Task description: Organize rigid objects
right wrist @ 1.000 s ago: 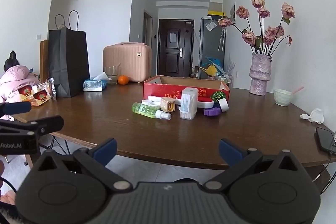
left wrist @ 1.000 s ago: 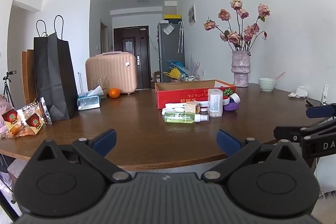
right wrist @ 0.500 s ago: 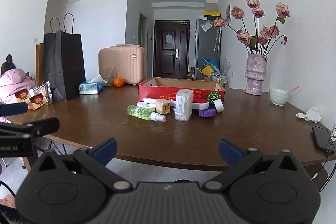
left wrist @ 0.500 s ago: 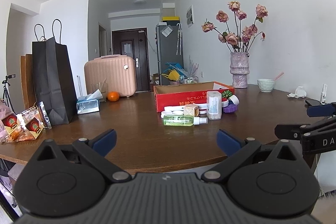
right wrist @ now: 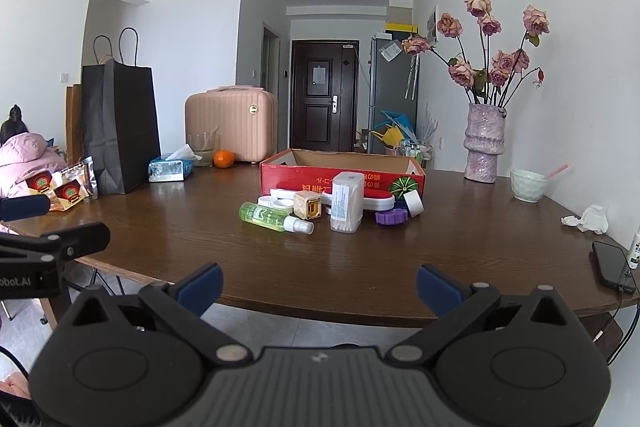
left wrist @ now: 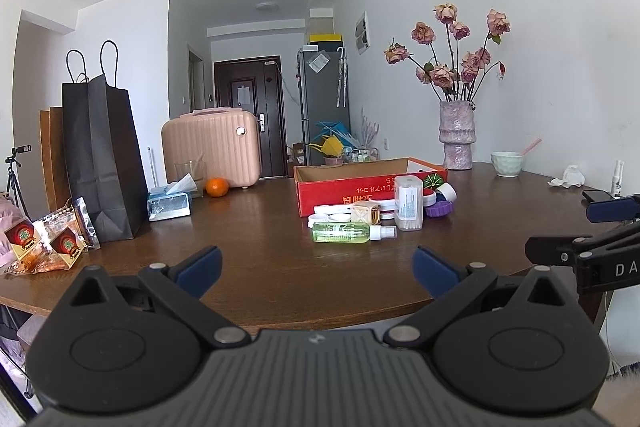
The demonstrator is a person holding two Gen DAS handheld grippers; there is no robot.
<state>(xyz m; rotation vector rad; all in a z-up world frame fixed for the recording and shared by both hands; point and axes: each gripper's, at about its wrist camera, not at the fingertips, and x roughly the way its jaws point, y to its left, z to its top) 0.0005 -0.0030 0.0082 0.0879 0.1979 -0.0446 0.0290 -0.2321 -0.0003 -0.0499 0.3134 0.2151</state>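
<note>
An open red cardboard box (left wrist: 340, 189) (right wrist: 288, 177) stands mid-table. In front of it lie a green spray bottle (left wrist: 344, 231) (right wrist: 266, 217), a clear cotton-swab box (left wrist: 408, 203) (right wrist: 347, 203), a small gold cube (right wrist: 307, 205), white cases (right wrist: 276, 203) and a purple lid (right wrist: 391, 217). My left gripper (left wrist: 316, 265) is open and empty at the table's near edge. My right gripper (right wrist: 318, 283) is open and empty, just off the near edge. Each gripper shows at the side of the other's view.
A black paper bag (left wrist: 104, 163), snack packets (left wrist: 44, 247), a tissue pack (left wrist: 168, 203), an orange (left wrist: 217, 187) and a pink case (left wrist: 212, 147) stand left. A vase of roses (right wrist: 484, 147), a bowl (right wrist: 528, 185), crumpled tissue (right wrist: 590, 219) and a phone (right wrist: 610, 265) are right.
Both views have shifted slightly upward and closer to the table. Both grippers stay open and empty. Nothing on the table has moved.
</note>
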